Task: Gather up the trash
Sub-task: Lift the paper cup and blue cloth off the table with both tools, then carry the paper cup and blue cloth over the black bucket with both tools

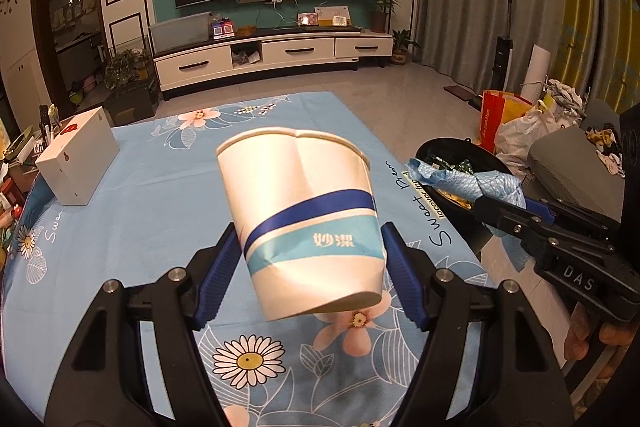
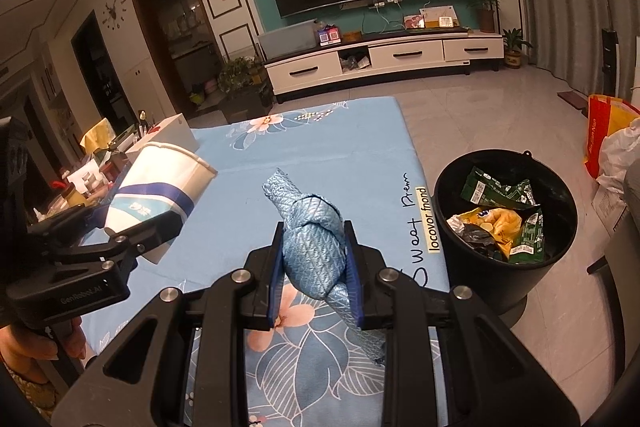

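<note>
My left gripper [image 1: 310, 251] is shut on a white paper cup [image 1: 300, 211] with blue bands, lifted off the table and tilted, its dented rim pointing away from me. In the right wrist view the same cup [image 2: 160, 187] hangs at the left in the left gripper [image 2: 132, 231]. My right gripper [image 2: 314, 259] is shut on a knotted light-blue cloth [image 2: 314, 239] held above the table. From the left wrist view, that blue cloth [image 1: 468, 181] and the right gripper [image 1: 496, 207] hover over the rim of the black trash bin [image 1: 448, 151]. The bin [image 2: 506, 227] stands on the floor right of the table and holds green and yellow wrappers.
The table wears a blue floral cloth [image 1: 140, 227]. A white box [image 1: 76, 163] stands at its far left, with clutter [image 2: 88, 183] beyond. Bags [image 1: 516, 123] and a grey seat [image 1: 568, 163] lie right of the bin. A TV cabinet [image 1: 276, 55] lines the far wall.
</note>
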A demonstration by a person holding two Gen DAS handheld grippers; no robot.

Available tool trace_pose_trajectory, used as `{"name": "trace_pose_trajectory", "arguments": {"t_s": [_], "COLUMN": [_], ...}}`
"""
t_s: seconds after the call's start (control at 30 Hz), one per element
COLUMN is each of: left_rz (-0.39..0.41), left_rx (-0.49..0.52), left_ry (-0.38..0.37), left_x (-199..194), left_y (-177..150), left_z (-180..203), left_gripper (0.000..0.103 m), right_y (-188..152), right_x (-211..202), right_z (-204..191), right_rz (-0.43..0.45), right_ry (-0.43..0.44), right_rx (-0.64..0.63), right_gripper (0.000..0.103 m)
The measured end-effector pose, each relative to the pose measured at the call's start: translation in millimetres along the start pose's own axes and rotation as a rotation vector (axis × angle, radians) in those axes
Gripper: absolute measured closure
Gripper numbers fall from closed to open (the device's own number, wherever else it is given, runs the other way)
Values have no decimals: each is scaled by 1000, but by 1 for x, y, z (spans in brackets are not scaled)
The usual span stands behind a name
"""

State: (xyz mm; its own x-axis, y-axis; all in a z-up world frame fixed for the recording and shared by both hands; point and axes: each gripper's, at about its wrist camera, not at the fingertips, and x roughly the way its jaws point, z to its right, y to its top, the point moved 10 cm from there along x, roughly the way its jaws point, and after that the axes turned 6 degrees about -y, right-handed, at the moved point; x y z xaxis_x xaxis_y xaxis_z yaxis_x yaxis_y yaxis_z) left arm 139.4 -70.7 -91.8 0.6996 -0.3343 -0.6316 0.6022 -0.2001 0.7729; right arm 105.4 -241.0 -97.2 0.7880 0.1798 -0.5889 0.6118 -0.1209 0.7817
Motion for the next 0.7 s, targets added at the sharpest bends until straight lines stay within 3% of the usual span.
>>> {"name": "trace_pose_trajectory", "arguments": {"t_s": [0.7], "left_rz": [-21], "left_rx": [85], "left_ry": [-52], "left_x": [35], "left_y": [16], "left_z": [42], "left_gripper": [32], "right_y": [8], "right_x": [-5], "right_z": [57], "right_rz": [32], "right_ry": [-59], "right_rx": [107], "right_gripper": [76]}}
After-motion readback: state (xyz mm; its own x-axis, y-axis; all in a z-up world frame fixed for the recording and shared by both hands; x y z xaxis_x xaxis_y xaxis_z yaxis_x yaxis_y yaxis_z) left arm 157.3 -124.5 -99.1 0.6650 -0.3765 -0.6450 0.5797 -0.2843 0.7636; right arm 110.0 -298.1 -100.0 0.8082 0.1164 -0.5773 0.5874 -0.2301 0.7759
